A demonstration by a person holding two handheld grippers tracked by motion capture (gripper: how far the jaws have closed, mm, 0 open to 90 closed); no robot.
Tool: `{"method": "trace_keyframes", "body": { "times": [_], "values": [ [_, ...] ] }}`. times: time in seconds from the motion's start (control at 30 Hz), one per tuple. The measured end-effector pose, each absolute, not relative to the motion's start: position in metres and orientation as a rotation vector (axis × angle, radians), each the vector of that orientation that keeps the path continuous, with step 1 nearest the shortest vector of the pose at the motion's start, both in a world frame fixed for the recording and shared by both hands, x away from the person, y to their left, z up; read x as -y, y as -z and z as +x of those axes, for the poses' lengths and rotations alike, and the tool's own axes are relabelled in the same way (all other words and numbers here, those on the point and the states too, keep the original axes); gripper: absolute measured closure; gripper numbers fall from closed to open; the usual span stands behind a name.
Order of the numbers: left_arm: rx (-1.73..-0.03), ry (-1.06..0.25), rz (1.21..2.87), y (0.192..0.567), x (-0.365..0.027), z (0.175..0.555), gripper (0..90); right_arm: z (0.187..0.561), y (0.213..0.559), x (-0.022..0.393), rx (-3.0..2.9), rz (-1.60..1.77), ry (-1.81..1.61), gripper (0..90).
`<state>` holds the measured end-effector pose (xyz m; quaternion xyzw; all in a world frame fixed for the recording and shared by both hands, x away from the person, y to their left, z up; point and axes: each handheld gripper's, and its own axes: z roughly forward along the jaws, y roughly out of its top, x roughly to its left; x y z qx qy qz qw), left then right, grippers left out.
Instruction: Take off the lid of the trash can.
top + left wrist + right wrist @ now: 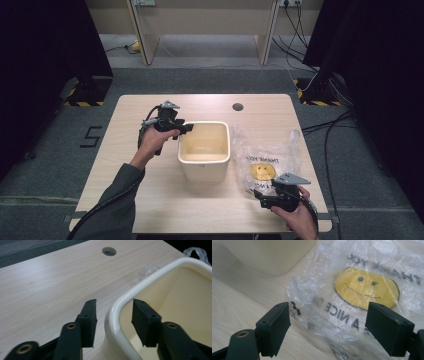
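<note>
Cream plastic tub (205, 150) sits upright around the middle of the light wood worktop (150, 200), open side up, looks empty from what I can see. Left tongs (183, 128) are at the tub's rim on its left side: in the left gripper view one jaw is outside the wall and the other inside, straddling the rim near a rounded corner (117, 307). There's a visible gap between the outer jaw and the wall, and the inner one doesn't look pressed on either, so they're partway closed around the rim but not pinching it yet.

Right tongs (265, 196) are down by the near right corner of the worktop, jaws spread wide, nothing between the pads. They're hovering right over the near edge of a clear plastic bag (265, 160) with a yellow smiley face (365, 287) and black lettering on it. Bag lies flat just to the right of the tub, touching or nearly touching its base, hard to tell which. Small round hole (238, 106) in the worktop behind the tub.
</note>
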<state>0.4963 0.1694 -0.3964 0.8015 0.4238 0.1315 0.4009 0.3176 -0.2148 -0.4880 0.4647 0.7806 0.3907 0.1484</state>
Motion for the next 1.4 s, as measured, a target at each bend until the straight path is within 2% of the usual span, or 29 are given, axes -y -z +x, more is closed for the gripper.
{"method": "trace_keyframes", "body": {
  "times": [0.17,0.3,0.9,1.17,1.4],
  "values": [
    [-1.045,-0.375,2.069,0.398,-0.165,0.495,67.2,0.318,0.488,0.215,-2.244,1.337,-1.123,19.7],
    [-1.032,-0.41,2.084,0.397,-0.164,0.494,69.4,0.318,0.489,0.215,-2.248,1.335,-1.121,19.8],
    [-1.021,-0.454,2.102,0.38,-0.16,0.489,74.0,0.318,0.49,0.215,-2.252,1.339,-1.119,19.9],
    [-1.018,-0.413,2.085,0.366,-0.17,0.488,75.1,0.318,0.489,0.214,-2.253,1.338,-1.12,19.9],
    [-1.017,-0.44,2.082,0.353,-0.19,0.48,75.1,0.318,0.489,0.215,-2.245,1.343,-1.122,19.9]
  ]
}}
